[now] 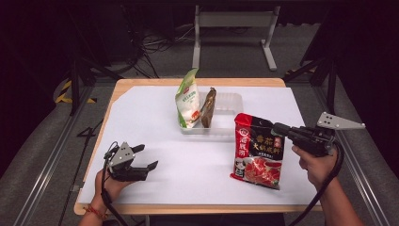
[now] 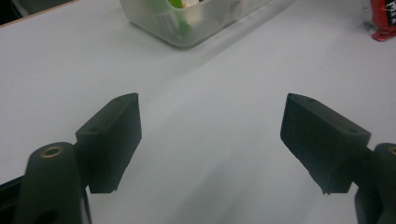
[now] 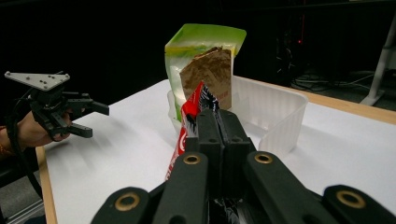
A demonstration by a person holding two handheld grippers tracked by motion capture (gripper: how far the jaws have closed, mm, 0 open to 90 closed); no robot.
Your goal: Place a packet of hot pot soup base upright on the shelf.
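A red snack packet [image 1: 256, 150] hangs tilted over the white table's right side, its lower corner near the surface. My right gripper [image 1: 277, 129] is shut on the packet's upper right edge. In the right gripper view the jaws [image 3: 217, 116] pinch the thin red packet [image 3: 189, 121] between them. A clear plastic tray [image 1: 226, 101] at the table's middle back holds a green bag [image 1: 187, 99] and a brown packet [image 1: 208, 107], both standing on edge. My left gripper [image 1: 148, 156] rests open near the front left, with nothing between its jaws [image 2: 212, 135].
A white sheet [image 1: 155, 113] covers the wooden table. The tray's right half [image 3: 275, 112] holds nothing. The left gripper view has the tray's corner [image 2: 205, 23] ahead and a bit of the red packet [image 2: 383, 18] at far right. Metal frames and cables lie beyond the table.
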